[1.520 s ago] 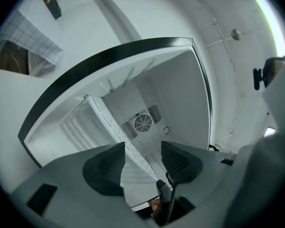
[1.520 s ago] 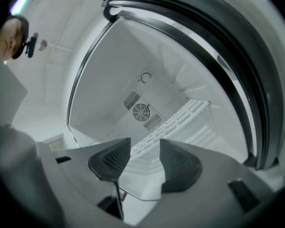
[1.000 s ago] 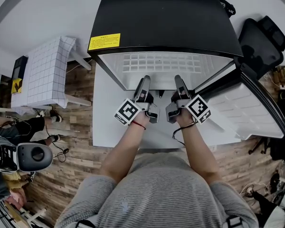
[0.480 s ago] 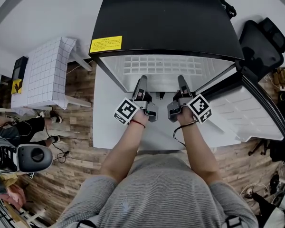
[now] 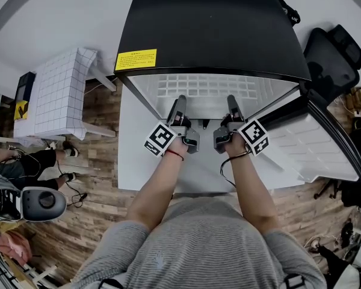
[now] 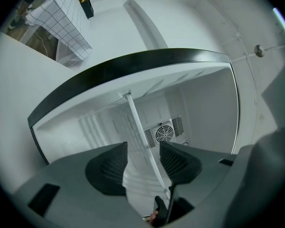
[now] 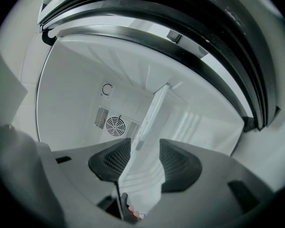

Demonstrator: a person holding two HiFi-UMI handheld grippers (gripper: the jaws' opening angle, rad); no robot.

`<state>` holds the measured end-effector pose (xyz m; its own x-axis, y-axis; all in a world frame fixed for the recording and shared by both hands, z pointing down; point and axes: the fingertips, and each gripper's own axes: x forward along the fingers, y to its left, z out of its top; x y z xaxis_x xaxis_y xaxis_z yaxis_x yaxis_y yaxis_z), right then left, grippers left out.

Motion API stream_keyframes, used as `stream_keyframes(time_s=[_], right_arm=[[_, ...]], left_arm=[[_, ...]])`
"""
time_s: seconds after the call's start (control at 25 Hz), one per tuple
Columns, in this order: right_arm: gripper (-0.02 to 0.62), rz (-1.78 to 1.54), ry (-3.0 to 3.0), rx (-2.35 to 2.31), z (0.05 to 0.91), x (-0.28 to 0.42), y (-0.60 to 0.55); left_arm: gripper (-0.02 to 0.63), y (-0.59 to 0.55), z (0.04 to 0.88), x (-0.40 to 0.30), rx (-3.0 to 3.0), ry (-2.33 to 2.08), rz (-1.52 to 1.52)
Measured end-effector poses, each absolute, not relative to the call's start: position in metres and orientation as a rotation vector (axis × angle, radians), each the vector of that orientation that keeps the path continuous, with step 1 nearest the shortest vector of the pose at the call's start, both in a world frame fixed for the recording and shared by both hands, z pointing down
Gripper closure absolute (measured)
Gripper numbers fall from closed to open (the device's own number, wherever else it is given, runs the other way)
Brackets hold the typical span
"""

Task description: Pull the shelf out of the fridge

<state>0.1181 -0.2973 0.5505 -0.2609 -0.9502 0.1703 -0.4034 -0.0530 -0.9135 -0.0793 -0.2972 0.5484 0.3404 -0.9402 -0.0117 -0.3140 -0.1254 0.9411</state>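
Inspection of the fridge (image 5: 210, 29): the compartment stands open, and the shelf (image 5: 207, 89) is seated inside it, level, with its front edge toward the person.

Left claw (image 6: 143, 148): spread, one jaw to each face of the shelf at the front edge. The jaws have just been closing in on it, but the pads do not appear to press it yet. Right claw (image 7: 145, 144): also spread astride the same edge, further along, pinching nothing.

Handling, as a judgement: the shelf reads as a thin, stiff white panel, probably light, smooth and rather slippery (glass or plastic cannot be told), so it should be treated as breakable. The front lip is the sound place to grip, at two points either side of the middle, so that the panel draws straight and does not skew in its side guides.

Surroundings: the door (image 5: 313, 143) hangs open at the right. The fridge stands on a white base (image 5: 138, 161) over a wood-plank floor (image 5: 102, 179), and a small bench (image 5: 60, 89) with a checked cloth stands at the left
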Motion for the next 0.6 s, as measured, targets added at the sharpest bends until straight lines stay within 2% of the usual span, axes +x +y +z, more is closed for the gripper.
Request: stream_keyframes(time_s=[0.6], right_arm=[[0.399, -1.3, 1.635, -1.457, 0.552, 0.133, -0.314]], left_arm=[[0.416, -0.312, 0.555, -0.079, 1.624, -1.161, -0.813]])
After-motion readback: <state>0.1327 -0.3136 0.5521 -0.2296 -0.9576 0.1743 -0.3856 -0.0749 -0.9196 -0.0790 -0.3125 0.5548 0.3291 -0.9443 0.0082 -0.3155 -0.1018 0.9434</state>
